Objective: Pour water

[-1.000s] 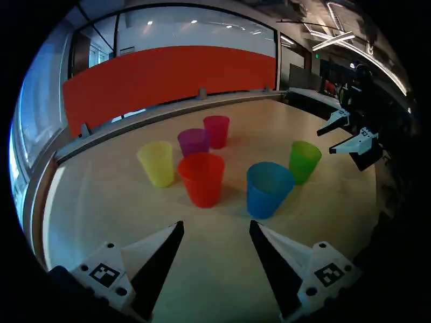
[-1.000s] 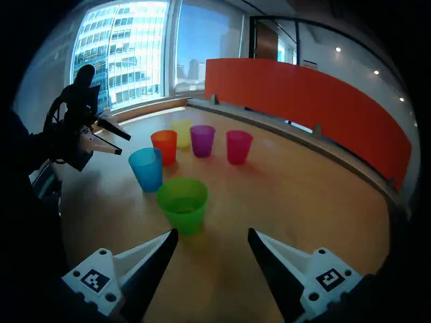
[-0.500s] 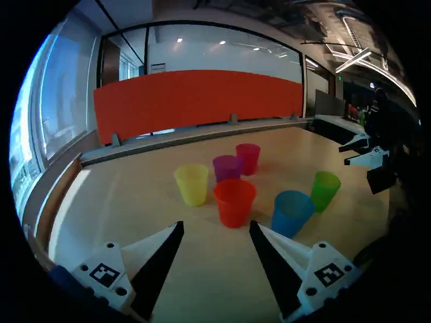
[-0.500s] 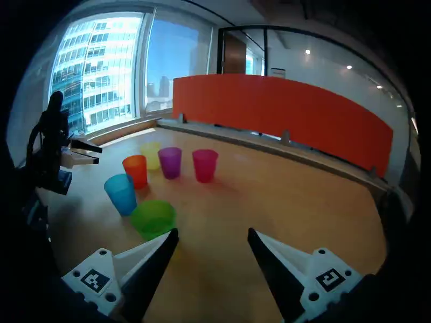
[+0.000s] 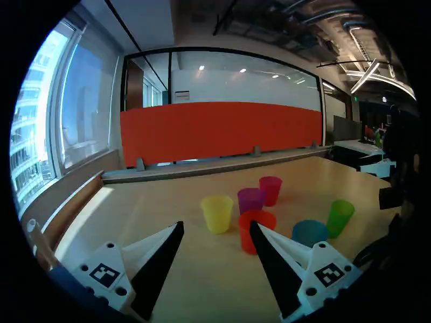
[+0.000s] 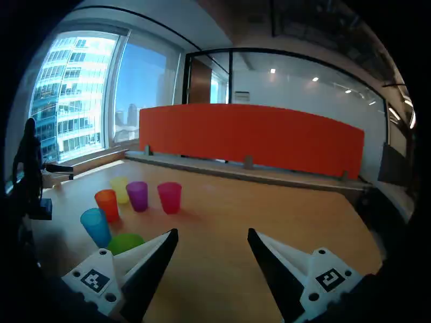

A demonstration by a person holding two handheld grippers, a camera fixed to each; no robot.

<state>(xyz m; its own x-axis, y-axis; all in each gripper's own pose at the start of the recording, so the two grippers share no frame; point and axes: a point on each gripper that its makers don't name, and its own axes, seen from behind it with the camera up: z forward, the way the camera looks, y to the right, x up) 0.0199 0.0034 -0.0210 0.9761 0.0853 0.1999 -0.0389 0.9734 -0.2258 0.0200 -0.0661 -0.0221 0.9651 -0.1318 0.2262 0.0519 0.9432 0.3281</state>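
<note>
Left gripper (image 5: pixel 215 223): fingers spread, empty. Yellow translucent plastic cup (image 5: pixel 217 213) stands ahead between the fingers; red plastic cup (image 5: pixel 245 234) partly behind its right finger. Right gripper (image 6: pixel 211 231): spread, empty; green plastic cup (image 6: pixel 123 240) behind left finger.

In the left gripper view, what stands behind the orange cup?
The purple cup stands just behind the orange cup, the pink cup farther back. A finger of the left tool covers the orange cup's right side.
</note>
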